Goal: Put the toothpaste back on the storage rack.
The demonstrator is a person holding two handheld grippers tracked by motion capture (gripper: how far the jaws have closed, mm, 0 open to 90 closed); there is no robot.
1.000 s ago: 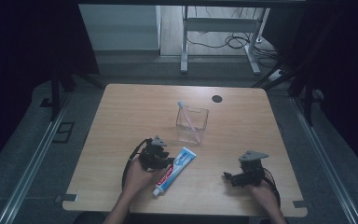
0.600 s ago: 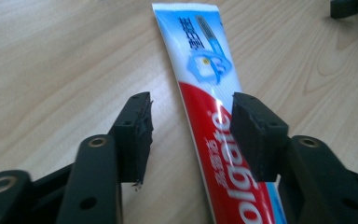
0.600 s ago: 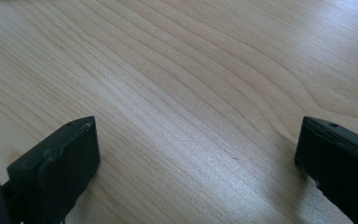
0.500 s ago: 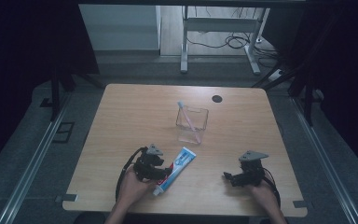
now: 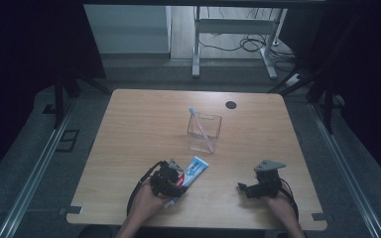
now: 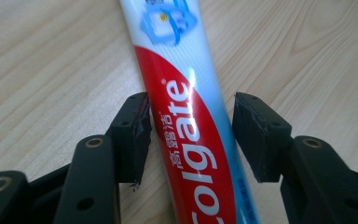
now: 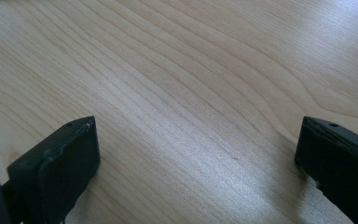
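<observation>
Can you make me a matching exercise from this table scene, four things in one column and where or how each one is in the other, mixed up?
Things:
1. toothpaste tube
2. toothbrush
3. right gripper
4. clear container

Places or states:
a. open over bare wood near the table's right front
b. lying flat between the jaws of the left gripper, which are not yet closed on it
c. standing near the table's middle
d. leaning inside the clear box, head sticking up above the rim

Pairs: 1-b, 2-d, 3-a, 4-c
</observation>
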